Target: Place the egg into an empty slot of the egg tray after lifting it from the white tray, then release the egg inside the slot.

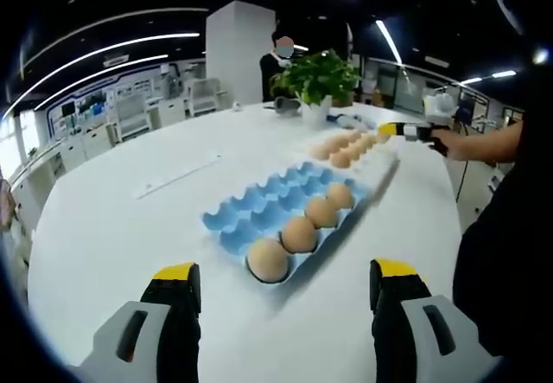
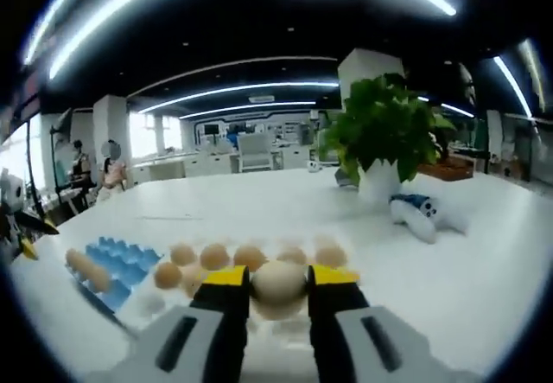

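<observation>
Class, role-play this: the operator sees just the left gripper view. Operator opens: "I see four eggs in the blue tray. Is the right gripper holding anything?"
Observer: Yes, the right gripper is shut on an egg.
Operator: Is it near the blue egg tray yet?
Observer: No, it is over the white tray, where eggs lie in rows.
Operator: Anything beyond that?
Observer: A blue and white object lies beside the potted plant.
</observation>
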A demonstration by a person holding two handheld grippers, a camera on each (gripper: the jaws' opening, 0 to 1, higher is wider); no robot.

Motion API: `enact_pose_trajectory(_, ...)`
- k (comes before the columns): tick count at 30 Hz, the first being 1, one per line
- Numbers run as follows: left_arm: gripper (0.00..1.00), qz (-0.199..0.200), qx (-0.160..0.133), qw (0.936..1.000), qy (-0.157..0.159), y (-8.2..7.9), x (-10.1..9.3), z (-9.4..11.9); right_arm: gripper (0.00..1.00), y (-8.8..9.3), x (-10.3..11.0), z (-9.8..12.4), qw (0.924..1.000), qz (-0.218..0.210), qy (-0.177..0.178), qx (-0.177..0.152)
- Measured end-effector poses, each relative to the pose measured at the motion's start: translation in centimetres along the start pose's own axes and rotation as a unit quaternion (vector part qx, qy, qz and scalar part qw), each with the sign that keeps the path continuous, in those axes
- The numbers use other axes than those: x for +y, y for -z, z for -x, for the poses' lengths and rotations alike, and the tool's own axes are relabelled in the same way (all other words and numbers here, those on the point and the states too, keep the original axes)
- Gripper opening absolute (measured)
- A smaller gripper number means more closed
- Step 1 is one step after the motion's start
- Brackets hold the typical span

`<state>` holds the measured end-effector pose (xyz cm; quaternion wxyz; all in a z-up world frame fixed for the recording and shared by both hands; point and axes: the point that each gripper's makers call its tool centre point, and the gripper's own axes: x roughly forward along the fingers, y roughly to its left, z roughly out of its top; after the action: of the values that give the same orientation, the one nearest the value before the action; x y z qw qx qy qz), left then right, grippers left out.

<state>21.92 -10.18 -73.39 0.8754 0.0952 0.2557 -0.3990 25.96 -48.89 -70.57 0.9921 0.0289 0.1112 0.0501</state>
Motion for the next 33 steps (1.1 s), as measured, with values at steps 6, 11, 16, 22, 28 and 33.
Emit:
enact_pose_trajectory(6,0.82,-0.001,-0.002,1.0000,0.001,-0.1,0.0,-0.1,0.26,0.1,4.6,-0.9,0.9983,-0.001,-0.058,0.002)
enact_pose_trajectory(11,0.82,-0.003,-0.003,1.0000,0.000,-0.3,0.2,0.0,0.26,1.0,6.9,-1.6,0.9956,0.002,-0.093,0.013)
enact_pose_trajectory(16,0.82,-0.002,-0.006,1.0000,-0.001,-0.4,0.4,-0.1,0.26,1.7,8.8,-1.8,0.9929,-0.002,-0.117,0.022)
enact_pose_trajectory(22,0.82,-0.003,-0.007,1.0000,0.000,-0.5,0.5,-0.2,0.26,2.4,10.6,-2.2,0.9885,0.000,-0.148,0.032)
enact_pose_trajectory(28,0.82,-0.003,-0.005,1.0000,0.000,-0.5,0.6,-0.2,0.26,3.1,12.7,-2.6,0.9840,0.002,-0.174,0.039)
enact_pose_trajectory(33,0.82,-0.004,-0.004,1.0000,0.000,-0.5,0.7,-0.3,0.26,3.5,14.3,-2.9,0.9792,0.014,-0.198,0.044)
